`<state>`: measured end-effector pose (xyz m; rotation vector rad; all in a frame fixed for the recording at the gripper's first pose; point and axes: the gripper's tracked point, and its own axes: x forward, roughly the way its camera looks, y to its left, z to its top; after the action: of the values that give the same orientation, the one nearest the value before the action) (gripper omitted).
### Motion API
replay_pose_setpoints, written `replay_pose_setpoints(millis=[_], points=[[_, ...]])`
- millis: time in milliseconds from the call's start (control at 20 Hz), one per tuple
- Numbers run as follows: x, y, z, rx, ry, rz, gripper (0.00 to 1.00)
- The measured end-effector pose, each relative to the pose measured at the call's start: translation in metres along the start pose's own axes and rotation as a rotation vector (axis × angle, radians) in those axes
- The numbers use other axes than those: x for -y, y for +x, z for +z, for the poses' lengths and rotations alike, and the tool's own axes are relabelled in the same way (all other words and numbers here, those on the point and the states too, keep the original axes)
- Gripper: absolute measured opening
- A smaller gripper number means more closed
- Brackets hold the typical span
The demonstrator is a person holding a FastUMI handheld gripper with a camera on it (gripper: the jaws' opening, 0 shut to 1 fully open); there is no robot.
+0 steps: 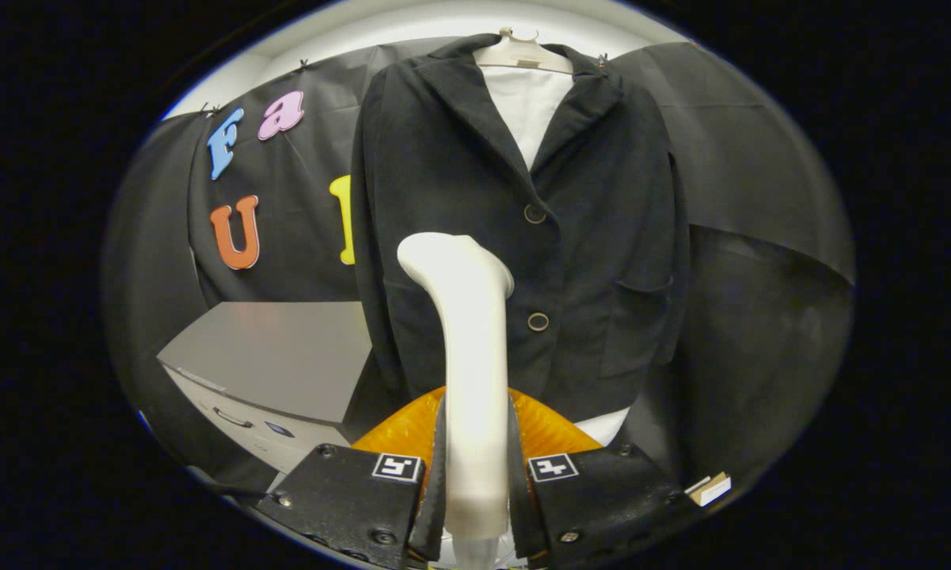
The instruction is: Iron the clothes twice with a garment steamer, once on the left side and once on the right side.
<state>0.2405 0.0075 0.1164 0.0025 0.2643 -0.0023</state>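
A black jacket (602, 237) hangs on a pale hanger (523, 54) over a white shirt (526, 107), just beyond my fingers. My gripper (475, 475) is shut on the white garment steamer (471, 356), both fingers pressing its handle. The steamer rises upright between the fingers, and its curved head sits in front of the jacket's left half, beside the two front buttons (535, 214). Whether the head touches the cloth I cannot tell. An orange part (400, 431) of the steamer shows low behind the handle.
A grey cabinet (277, 356) with a drawer handle stands to the left of the jacket, below its sleeve. Black cloth covers the wall behind. A small pale box (709, 488) lies low on the right, beside my right finger.
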Motion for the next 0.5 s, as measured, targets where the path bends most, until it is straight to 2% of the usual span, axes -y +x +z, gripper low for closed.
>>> replay_pose_setpoints(millis=[500], points=[[0.009, 0.012, -0.052, -0.104, -0.012, -0.015, 0.36]])
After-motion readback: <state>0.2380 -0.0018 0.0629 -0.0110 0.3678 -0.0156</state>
